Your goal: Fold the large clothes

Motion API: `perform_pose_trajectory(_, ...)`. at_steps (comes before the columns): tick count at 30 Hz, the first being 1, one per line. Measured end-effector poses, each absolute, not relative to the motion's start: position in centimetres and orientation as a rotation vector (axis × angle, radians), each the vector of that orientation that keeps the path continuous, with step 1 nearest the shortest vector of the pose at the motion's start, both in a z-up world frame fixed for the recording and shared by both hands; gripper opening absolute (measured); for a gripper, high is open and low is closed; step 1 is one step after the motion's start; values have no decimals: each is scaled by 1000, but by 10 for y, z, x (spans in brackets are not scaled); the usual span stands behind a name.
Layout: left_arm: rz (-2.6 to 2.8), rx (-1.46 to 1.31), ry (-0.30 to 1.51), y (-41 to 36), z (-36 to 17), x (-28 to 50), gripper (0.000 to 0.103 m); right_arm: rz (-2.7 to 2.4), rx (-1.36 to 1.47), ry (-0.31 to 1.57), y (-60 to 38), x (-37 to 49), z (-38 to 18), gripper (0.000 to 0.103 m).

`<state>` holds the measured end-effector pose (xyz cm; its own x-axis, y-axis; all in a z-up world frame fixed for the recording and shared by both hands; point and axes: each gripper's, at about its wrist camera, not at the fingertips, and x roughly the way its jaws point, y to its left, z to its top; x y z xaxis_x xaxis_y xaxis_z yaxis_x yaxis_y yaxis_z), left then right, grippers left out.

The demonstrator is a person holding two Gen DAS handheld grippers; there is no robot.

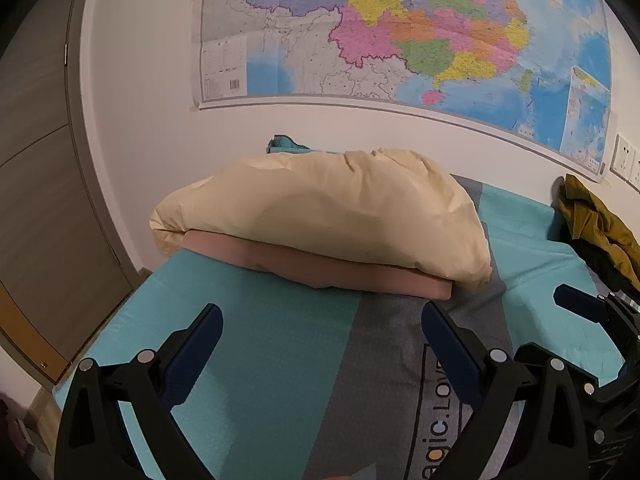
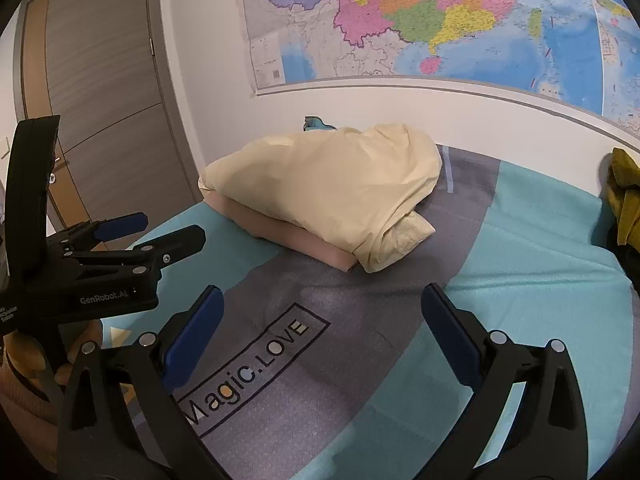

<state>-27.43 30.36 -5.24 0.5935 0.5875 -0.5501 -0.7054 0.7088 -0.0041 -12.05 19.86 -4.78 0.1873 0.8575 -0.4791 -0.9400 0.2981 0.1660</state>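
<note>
My left tool and right tool hang spread apart, empty, over the bed, whose near half is bare. A folded cream garment on a pink one sits toward the far left corner; an olive jacket is cut off at the right edge.

A puffy garment lay on a folded one, both on the bed by the wall. Another garment sat far right. A map hung behind.
</note>
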Motion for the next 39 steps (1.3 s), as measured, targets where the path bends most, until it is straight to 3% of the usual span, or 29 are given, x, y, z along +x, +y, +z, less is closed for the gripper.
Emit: perform_pose_trajectory(39,745,-233,575,301,-58,-276,96,1270,-170,560,195,-127,-52,97)
